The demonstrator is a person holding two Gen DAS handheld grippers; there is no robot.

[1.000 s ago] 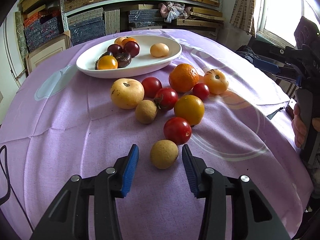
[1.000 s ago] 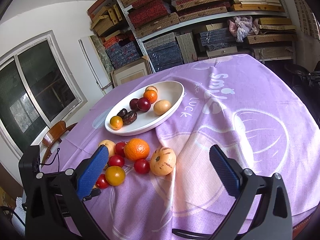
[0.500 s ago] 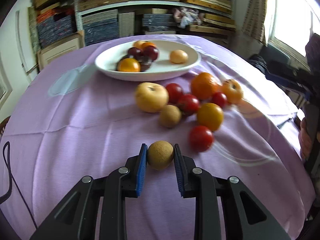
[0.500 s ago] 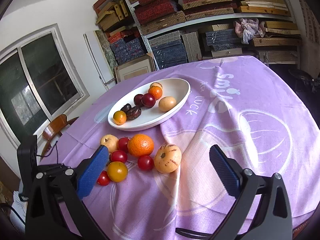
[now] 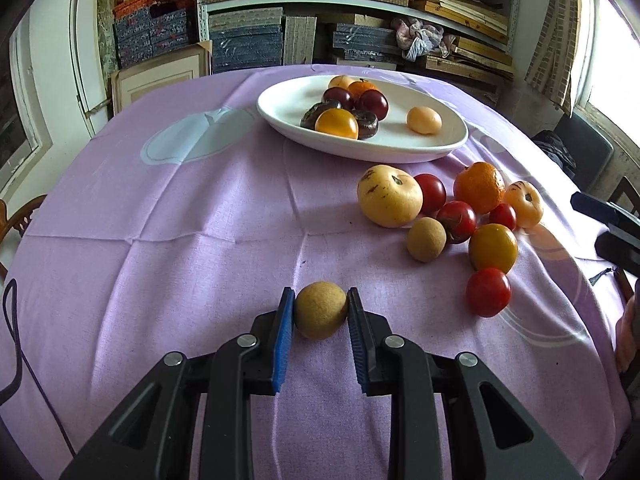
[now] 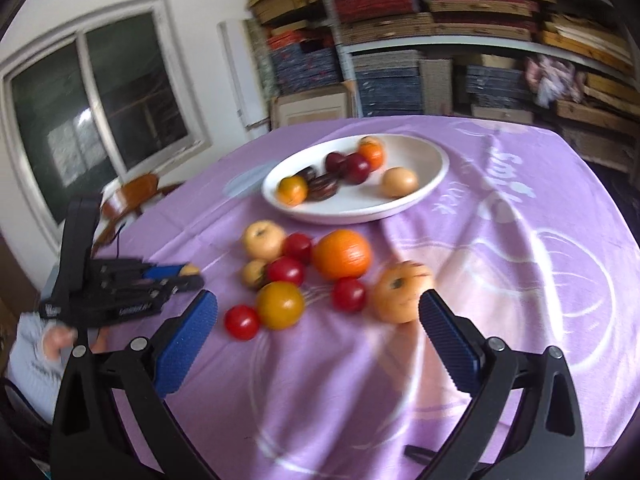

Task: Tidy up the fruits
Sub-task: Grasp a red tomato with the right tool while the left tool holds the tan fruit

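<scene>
While the left gripper squeezes the small round tan fruit just above the purple tablecloth, it looks lifted, though I can't be sure. Next, carry it to the white oval plate. The right gripper is wide open, holding nothing.

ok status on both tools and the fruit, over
Left tool shut on small tan fruit. Right tool open, empty. White plate ahead, path clear.

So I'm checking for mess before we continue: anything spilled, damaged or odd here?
Nothing spilled. The pale yellow fruit beside the white dish has brown blemishes; loose fruits sit bunched on the purple cloth.
</scene>
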